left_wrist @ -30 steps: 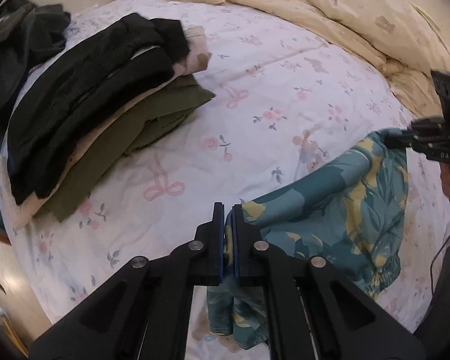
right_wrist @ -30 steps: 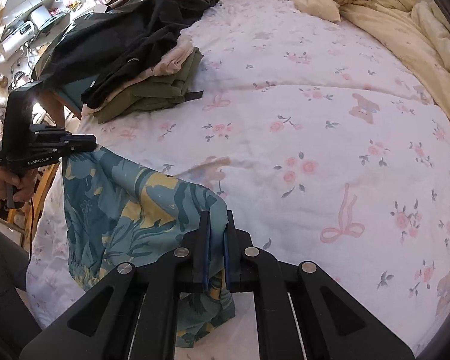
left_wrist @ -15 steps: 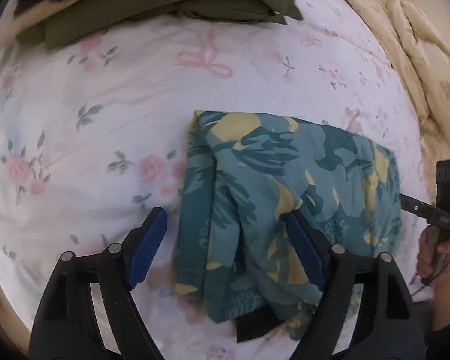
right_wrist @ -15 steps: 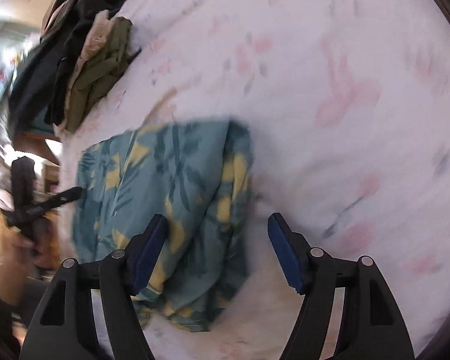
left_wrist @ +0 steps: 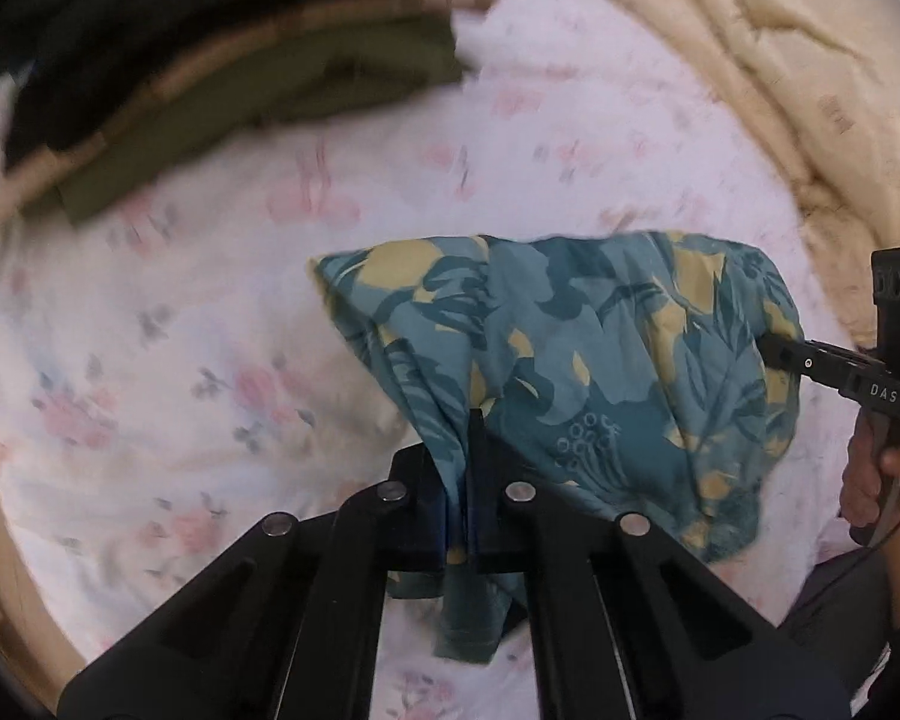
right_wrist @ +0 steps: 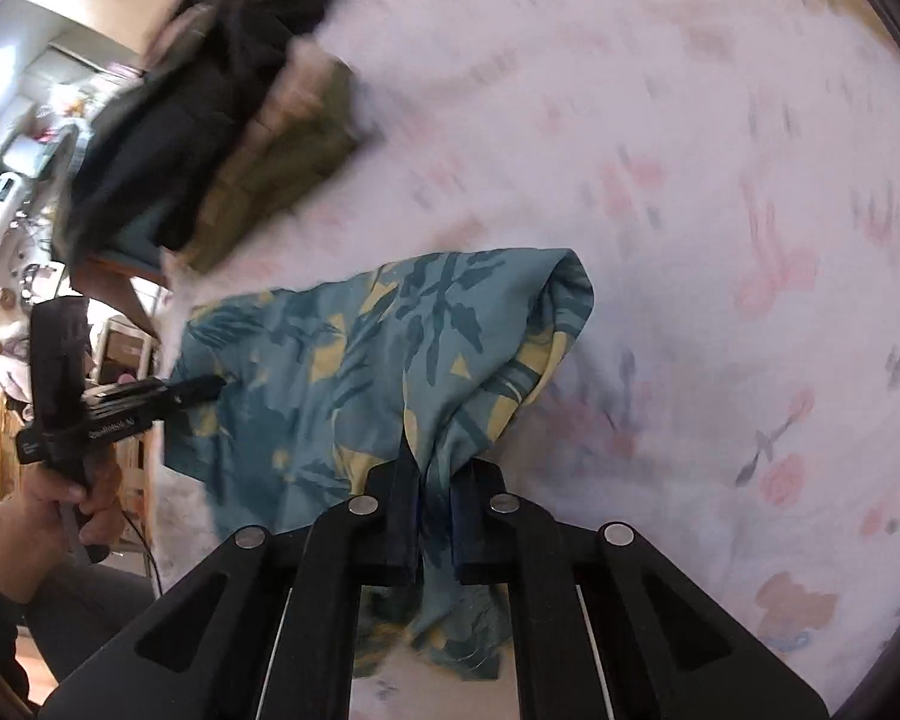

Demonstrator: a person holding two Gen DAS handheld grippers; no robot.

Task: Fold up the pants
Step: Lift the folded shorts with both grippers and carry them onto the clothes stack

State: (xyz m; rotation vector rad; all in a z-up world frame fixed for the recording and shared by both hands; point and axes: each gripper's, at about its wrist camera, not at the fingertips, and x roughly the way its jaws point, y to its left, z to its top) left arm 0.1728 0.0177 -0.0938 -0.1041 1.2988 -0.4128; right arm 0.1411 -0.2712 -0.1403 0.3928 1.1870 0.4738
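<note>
Pants (left_wrist: 576, 360) in a teal and yellow floral print are part-folded: the cloth is doubled into a compact bundle that I hold stretched between my two tools above the bed (left_wrist: 180, 372). The far fold edge hangs slack in both wrist views and the lower hem droops below the fingers, so I judge the fold unfinished. Remaining, by my estimate: one more fold-over, laying the bundle flat on the sheet, and moving it to the stack of folded clothes (left_wrist: 240, 78) at the far side of the bed.

Left hand-held gripper (left_wrist: 467, 462): clenched on one end of the pants. Its jaws have just been closing, and cloth now fills the gap between them, with a gather of fabric running through and out below. The right wrist view shows this tool (right_wrist: 210, 387) from the side, its tip buried in the cloth edge.

Right hand-held gripper (right_wrist: 435, 489): clenched on the opposite end. Its jaws have likewise just been closing, and a bunch of fabric is pinched between them. The left wrist view shows this tool (left_wrist: 777, 351) with its tip pressed into the cloth.

Motion blur covers the sheet, the stack and the cream duvet (left_wrist: 810, 90); the exact number of layers in the bundle cannot be told.
</note>
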